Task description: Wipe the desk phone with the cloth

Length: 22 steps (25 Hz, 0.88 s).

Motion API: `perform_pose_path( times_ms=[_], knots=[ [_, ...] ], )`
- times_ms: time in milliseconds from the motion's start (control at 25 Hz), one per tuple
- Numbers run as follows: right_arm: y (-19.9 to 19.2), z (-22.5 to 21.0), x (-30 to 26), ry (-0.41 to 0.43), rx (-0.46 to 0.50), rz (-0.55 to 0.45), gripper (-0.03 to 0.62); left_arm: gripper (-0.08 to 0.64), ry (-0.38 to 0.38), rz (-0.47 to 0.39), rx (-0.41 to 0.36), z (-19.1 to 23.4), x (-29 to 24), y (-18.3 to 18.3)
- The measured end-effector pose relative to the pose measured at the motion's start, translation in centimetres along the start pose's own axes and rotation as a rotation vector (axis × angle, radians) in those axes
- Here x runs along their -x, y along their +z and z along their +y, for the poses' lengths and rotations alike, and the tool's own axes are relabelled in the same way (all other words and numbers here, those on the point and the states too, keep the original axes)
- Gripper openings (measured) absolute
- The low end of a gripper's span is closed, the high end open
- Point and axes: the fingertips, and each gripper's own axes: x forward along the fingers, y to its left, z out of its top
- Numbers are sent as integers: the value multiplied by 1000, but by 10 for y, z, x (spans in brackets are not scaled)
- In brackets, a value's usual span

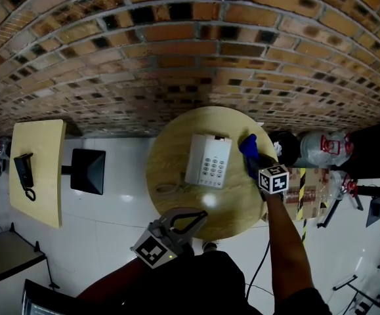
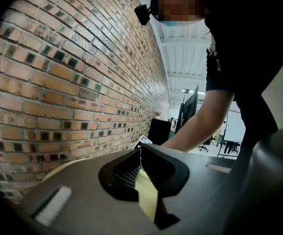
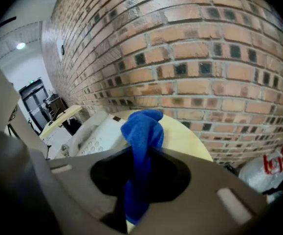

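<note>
A white desk phone (image 1: 208, 161) lies in the middle of the round wooden table (image 1: 176, 140). My right gripper (image 1: 251, 156) hovers at the phone's right edge, shut on a blue cloth (image 1: 247, 144) that bunches up past the fingertips. In the right gripper view the cloth (image 3: 142, 129) hangs pinched between the jaws, above the table (image 3: 187, 136), with the phone (image 3: 95, 136) to the left. My left gripper (image 1: 201, 214) is at the table's near edge, away from the phone, jaws together and holding nothing. In the left gripper view (image 2: 141, 149) its tips meet.
The brick wall (image 1: 190, 58) runs close behind the table. A thin cable (image 1: 167, 189) lies left of the phone. To the left stand a pale rectangular table (image 1: 42, 195) with a black handset (image 1: 24, 170) and a black seat (image 1: 88, 170). Bags and clutter (image 1: 321, 149) sit at the right.
</note>
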Motion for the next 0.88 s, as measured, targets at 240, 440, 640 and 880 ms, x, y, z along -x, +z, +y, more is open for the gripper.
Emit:
perform_pose_path(
  times_ms=[240,440,640,880],
  knots=[
    [67,43,-24,107,195,-14,72,-3,5,-59,-75,4,4,14],
    [84,74,-69,157,372,70,72,-3,39,-55,-53,17,21,10],
    [63,98,-90,215,467,151,72,-3,74,-68,-56,30,33,9],
    [7,153,-70,353,520,210,72,-3,84,-45,12,34,36,2]
  ],
)
